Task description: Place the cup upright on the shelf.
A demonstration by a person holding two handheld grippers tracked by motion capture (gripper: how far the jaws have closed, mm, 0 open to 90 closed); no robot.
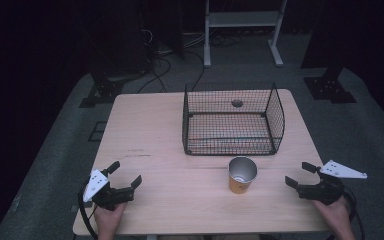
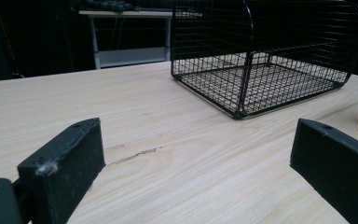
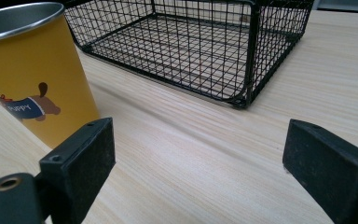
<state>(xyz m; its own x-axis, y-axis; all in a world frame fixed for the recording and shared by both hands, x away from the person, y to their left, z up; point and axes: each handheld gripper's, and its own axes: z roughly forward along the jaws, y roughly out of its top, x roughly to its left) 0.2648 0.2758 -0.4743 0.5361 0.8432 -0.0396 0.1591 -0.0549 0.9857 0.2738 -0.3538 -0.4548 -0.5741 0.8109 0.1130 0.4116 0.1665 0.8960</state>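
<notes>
Yellow cup [image 1: 241, 176] stands just before the wire basket [image 1: 232, 120], apart.

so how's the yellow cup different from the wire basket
The yellow cup is solid-walled with a shiny metal inside and a printed dog; the wire basket is black open mesh you can see through. The cup is round and narrow, the basket rectangular and much wider. The cup stands nearer the person, close to the right gripper; the basket sits farther back. Both are upright, open-topped, empty and rest on the wooden table.
</notes>
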